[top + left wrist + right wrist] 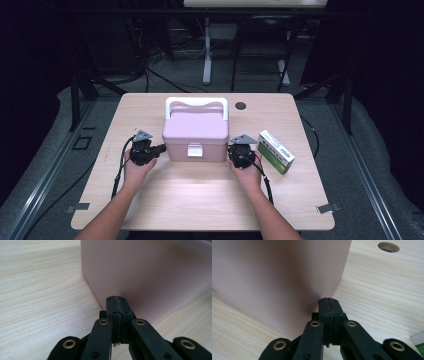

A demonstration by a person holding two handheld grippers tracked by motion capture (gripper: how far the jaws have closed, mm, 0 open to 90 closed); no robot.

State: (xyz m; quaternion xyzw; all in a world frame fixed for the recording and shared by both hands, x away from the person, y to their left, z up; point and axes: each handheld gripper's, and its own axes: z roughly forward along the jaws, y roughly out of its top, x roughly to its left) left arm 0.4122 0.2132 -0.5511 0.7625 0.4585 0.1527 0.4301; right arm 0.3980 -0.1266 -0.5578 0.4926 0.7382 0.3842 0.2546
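**Pink box braced between 2 closed grippers**

The pink box (195,136) sits near the middle of the table (150,200), its white handle (196,103) folded toward the far side and its white latch (194,150) facing the person. The left gripper (161,148) presses against the box's left side wall and the right gripper (231,150) against its right wall; both have their jaws pressed together, pinching nothing, tips touching the plastic low near the front corners.

The box looks like rigid, smooth plastic, probably light unless filled. Its flat walls give closed tips little purchase, so a squeeze from 2 sides could slip; the handle or the latch tab offer surer holds.

A green and white carton (275,151) lies just right of the right gripper, limiting room there. The front of the table is open, and a round hole (241,105) lies behind the box to the right.
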